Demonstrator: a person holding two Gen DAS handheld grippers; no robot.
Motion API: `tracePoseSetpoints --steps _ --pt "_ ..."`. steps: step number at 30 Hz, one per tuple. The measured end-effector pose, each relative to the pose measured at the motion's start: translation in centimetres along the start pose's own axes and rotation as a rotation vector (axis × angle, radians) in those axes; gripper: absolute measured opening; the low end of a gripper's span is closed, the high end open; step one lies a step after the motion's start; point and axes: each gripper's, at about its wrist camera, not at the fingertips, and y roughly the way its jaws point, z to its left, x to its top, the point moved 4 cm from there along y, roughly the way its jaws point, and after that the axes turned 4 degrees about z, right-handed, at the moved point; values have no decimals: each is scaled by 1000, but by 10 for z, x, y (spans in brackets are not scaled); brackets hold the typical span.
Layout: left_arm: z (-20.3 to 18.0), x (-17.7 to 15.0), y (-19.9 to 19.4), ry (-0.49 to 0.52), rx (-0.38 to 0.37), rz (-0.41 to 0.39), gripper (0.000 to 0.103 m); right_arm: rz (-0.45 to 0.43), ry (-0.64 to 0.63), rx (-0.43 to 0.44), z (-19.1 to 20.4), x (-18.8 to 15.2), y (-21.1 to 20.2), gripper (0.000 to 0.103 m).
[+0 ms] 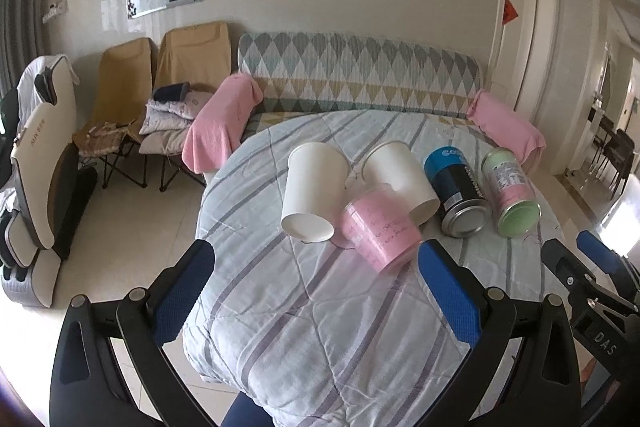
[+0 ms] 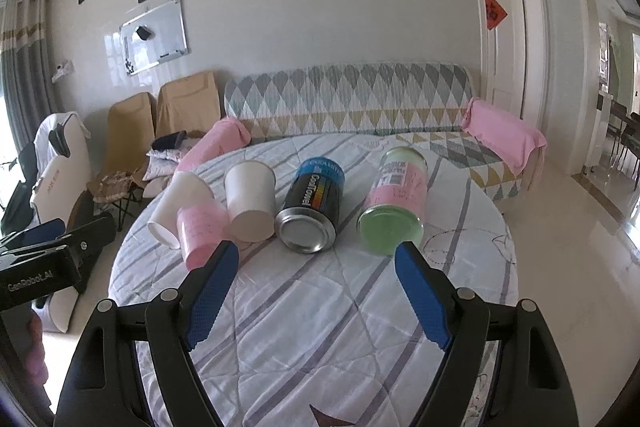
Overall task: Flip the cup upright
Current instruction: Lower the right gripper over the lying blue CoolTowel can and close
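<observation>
Three cups lie on their sides on the round table: a left white paper cup, a pink cup leaning against it, and a second white cup. My left gripper is open and empty, hovering above the near table edge, short of the cups. My right gripper is open and empty, nearer the two cans. The right gripper also shows at the edge of the left wrist view, and the left gripper at the edge of the right wrist view.
A blue-black can and a green-pink can lie on their sides right of the cups. The table wears a striped quilt. A patterned sofa, folding chairs and a massage chair stand beyond.
</observation>
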Motion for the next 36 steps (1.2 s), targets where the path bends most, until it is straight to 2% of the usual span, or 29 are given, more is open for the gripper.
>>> tracePoseSetpoints --steps 9,15,22,28,36 --pt "4 5 25 -8 -2 37 103 76 28 11 3 2 44 82" --pt "16 11 35 -26 -16 22 103 101 32 11 13 9 76 82" --pt "21 20 52 -22 -41 17 103 131 45 -35 16 16 109 82" --pt "16 24 66 -5 -68 21 103 169 66 -71 9 15 124 82" --pt "11 26 72 16 -85 27 103 216 73 -61 10 14 141 82"
